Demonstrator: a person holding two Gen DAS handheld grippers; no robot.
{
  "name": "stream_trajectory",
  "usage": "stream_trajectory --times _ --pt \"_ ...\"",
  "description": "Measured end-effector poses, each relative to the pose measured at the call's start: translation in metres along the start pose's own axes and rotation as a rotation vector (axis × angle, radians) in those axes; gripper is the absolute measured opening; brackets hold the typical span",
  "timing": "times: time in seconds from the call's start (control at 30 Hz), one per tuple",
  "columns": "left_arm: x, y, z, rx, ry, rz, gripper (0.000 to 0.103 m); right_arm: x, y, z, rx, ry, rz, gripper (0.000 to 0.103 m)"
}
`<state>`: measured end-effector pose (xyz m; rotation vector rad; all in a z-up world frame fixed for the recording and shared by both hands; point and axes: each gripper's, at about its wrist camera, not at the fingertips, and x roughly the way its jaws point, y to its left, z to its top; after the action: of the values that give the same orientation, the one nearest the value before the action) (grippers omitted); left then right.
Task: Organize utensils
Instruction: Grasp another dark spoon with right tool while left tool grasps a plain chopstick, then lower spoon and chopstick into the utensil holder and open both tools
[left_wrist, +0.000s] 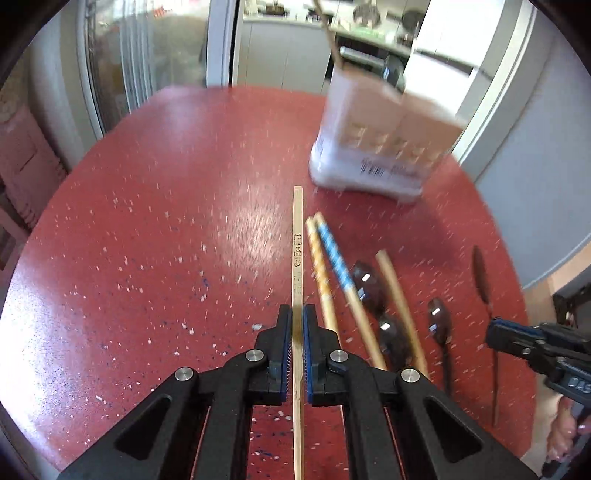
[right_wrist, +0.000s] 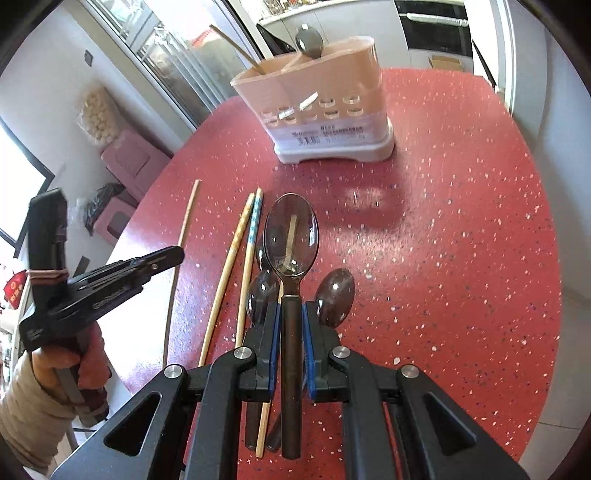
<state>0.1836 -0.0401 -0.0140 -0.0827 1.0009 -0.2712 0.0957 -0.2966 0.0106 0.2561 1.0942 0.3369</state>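
Observation:
My left gripper (left_wrist: 296, 321) is shut on a plain wooden chopstick (left_wrist: 297, 251) that points toward the beige utensil caddy (left_wrist: 380, 144). My right gripper (right_wrist: 290, 314) is shut on the handle of a dark translucent spoon (right_wrist: 291, 236), held above the red table with its bowl forward. On the table lie an orange-striped chopstick (right_wrist: 236, 247), a blue-striped chopstick (right_wrist: 253, 229), another wooden chopstick (left_wrist: 400, 306) and several dark spoons (right_wrist: 334, 299). The caddy (right_wrist: 325, 110) holds one spoon and one chopstick. The left gripper also shows in the right wrist view (right_wrist: 173, 254), and the right gripper shows in the left wrist view (left_wrist: 496, 334).
The red speckled table (right_wrist: 461, 221) ends at a curved edge on the left, with pink bins (right_wrist: 129, 162) on the floor beyond. Kitchen counters and an oven stand behind the caddy.

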Motion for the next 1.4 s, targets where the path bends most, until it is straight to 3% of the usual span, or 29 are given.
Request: stream_trajectory --times 0.53,0.93,1.2,1.4 --pt "-0.094 -0.013 0.047 -0.018 -0.279 -0.139 0.035 -0.049 0.018 0.041 -0.049 -0.176 0.019 0.013" --pt "-0.091 -0.030 0.134 -0.005 -0.383 -0.180 0.035 -0.059 0.022 0.121 -0.094 -0.255 0.001 0.013" --pt "-0.072 -0.044 0.205 0.017 -0.459 -0.183 0.035 -0.044 0.021 0.189 -0.126 -0.318 -0.022 0.013" --pt "-0.050 -0.050 0.236 0.018 -0.500 -0.180 0.035 -0.025 0.010 0.230 -0.116 -0.367 -0.026 0.013"
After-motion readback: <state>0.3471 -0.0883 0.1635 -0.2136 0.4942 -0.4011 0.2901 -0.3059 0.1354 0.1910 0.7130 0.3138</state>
